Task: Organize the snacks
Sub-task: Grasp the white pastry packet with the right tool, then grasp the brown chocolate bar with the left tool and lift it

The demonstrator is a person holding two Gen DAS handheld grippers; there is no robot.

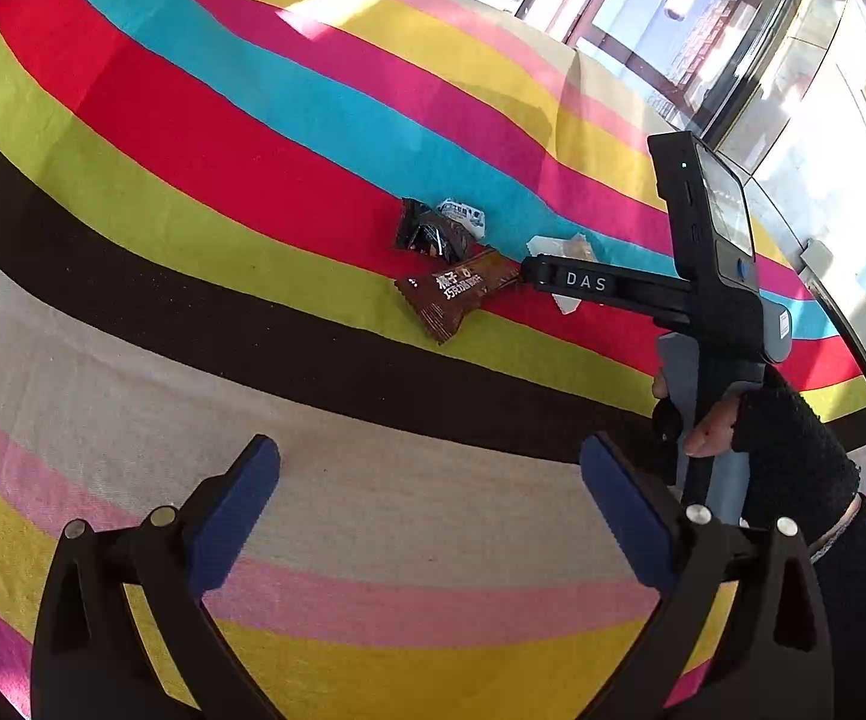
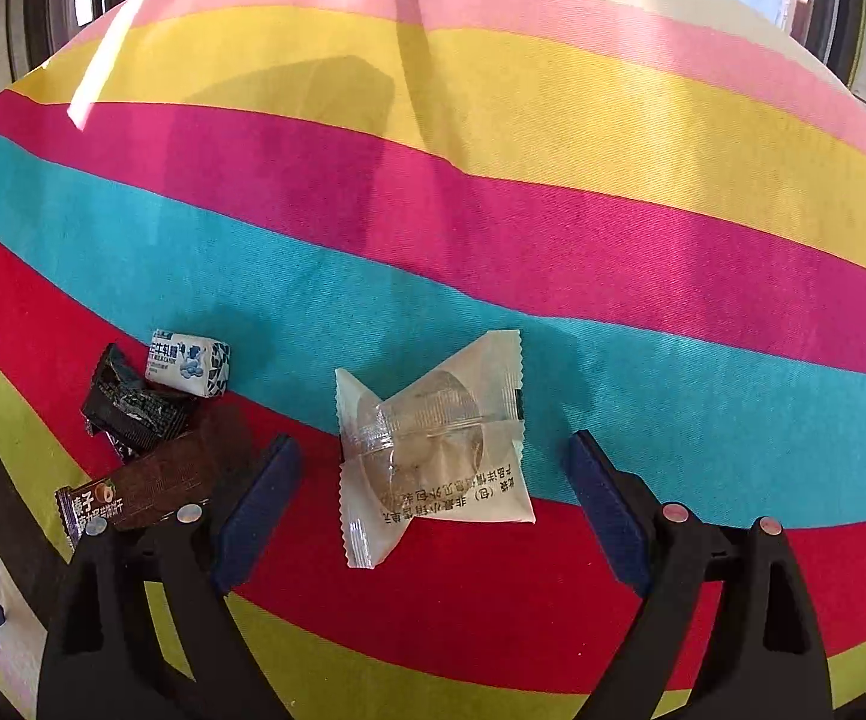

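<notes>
Where the left wrist view opens, we hold our left gripper (image 1: 430, 498) with jaws apart and nothing between them, over a pale band of the striped cloth (image 1: 193, 138). Wide bare cloth lies ahead and to the left. The cloth's far edge curves under bright windows (image 1: 643, 12). The snacks sit in a small cluster near the middle right: a black wrapper (image 1: 427, 234), a white candy (image 1: 463, 217) touching it, a brown bar (image 1: 454, 294) just beside them, and a clear packet (image 1: 565, 249) partly hidden behind our right gripper (image 1: 538, 270), held by a gloved hand (image 1: 751, 426).

From the right wrist view, our right gripper (image 2: 433, 492) has its jaws apart, the clear packet (image 2: 433, 450) lying between them; neither pad touches it. The brown bar (image 2: 151, 480) runs under the left finger (image 2: 259, 498); the black wrapper (image 2: 130, 408) and white candy (image 2: 190, 363) lie just beyond it. Past the packet, open cloth (image 2: 553, 210) stretches far to its rounded edge.
</notes>
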